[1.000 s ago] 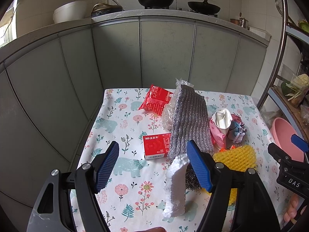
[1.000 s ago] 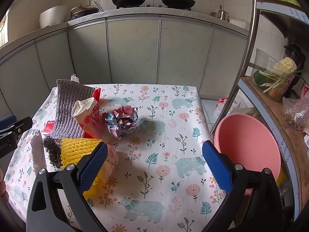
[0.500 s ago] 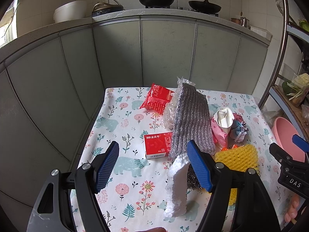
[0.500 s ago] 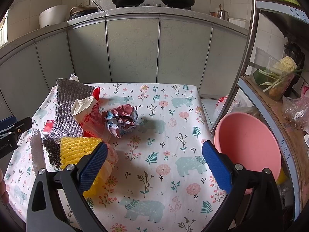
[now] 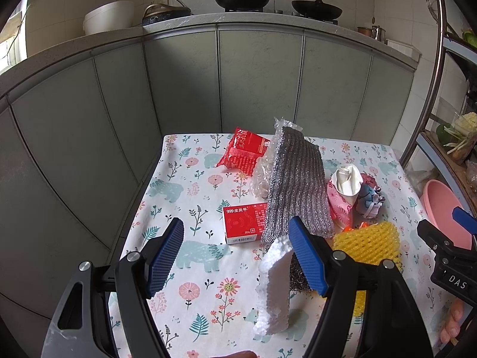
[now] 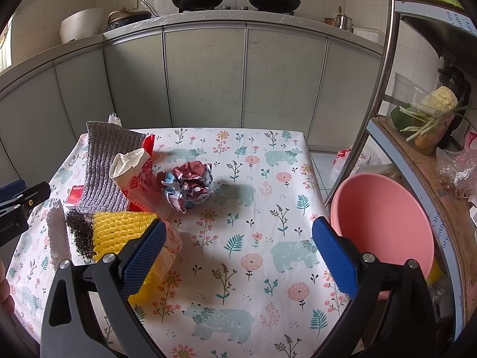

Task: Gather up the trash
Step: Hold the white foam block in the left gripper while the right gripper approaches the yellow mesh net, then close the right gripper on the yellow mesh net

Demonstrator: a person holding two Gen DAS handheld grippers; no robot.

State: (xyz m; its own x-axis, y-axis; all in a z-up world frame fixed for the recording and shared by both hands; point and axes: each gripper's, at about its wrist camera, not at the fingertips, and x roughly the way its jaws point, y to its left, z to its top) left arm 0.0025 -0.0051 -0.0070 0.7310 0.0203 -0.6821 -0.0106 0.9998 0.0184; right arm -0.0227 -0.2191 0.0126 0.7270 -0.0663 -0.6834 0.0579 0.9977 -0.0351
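Both tools hang spread wide over the bench (image 6: 268,208), nothing between their pads: left tool (image 5: 235,256) at lower centre, right tool (image 6: 238,256) likewise. Trash clusters mid-frame: white foam (image 5: 274,292), yellow netting (image 5: 369,241), crumpled paper ball (image 6: 187,188), red box (image 5: 241,223).

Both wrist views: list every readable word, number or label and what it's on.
"999皮炎平": red box, on its top face.
"DAS": black body of the right gripper seen in the left wrist view.
Red snack packet: white print, too blurred to read.
Small print on the red box, including its lower corner: too small to read.
Blue lettering on the shelf edge: cut off and distorted, not readable.
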